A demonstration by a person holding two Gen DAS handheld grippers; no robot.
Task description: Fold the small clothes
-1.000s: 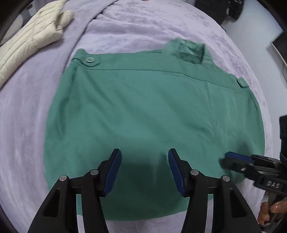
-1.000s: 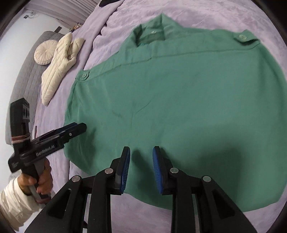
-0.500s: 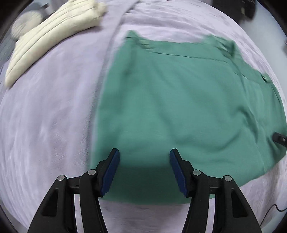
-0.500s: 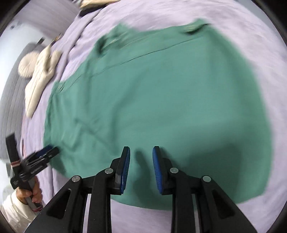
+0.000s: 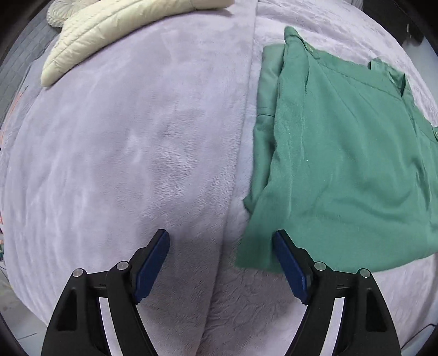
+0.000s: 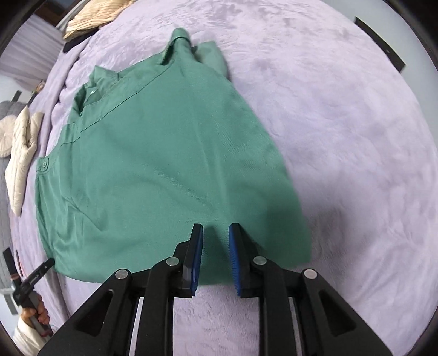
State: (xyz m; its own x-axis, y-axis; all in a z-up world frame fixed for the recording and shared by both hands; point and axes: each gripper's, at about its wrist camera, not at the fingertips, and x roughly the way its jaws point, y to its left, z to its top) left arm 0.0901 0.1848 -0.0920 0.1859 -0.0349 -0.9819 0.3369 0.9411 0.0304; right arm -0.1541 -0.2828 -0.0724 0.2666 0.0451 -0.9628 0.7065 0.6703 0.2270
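Green shirt (image 6: 169,164) lay spread on the lilac blanket (image 5: 123,150), back side up, near the middle of the bed. Its collar (image 6: 93,90) pointed toward the far edge of the blanket and its hem toward the near edge, so the long axis ran from near to far, slightly slanted in the right wrist view. Both sides looked already turned in: a doubled strip of fabric showed along the left edge in the left wrist view, and a bunched sleeve end showed at the far right corner of the shirt in the right wrist view, though the fisheye made it hard to be sure how neat those folds were. What seemed left was to bring the hem up toward the collar, perhaps more than once.

Left gripper (image 5: 220,263) hovered at the near left corner of the hem, its jaws spread wide and holding nothing, with the corner of cloth just inside its right finger. Right gripper (image 6: 216,257) hovered over the near hem, jaws apart by a narrower gap and also empty. A cream quilted jacket (image 5: 123,24) lay at the far left edge of the blanket, well apart from the shirt.
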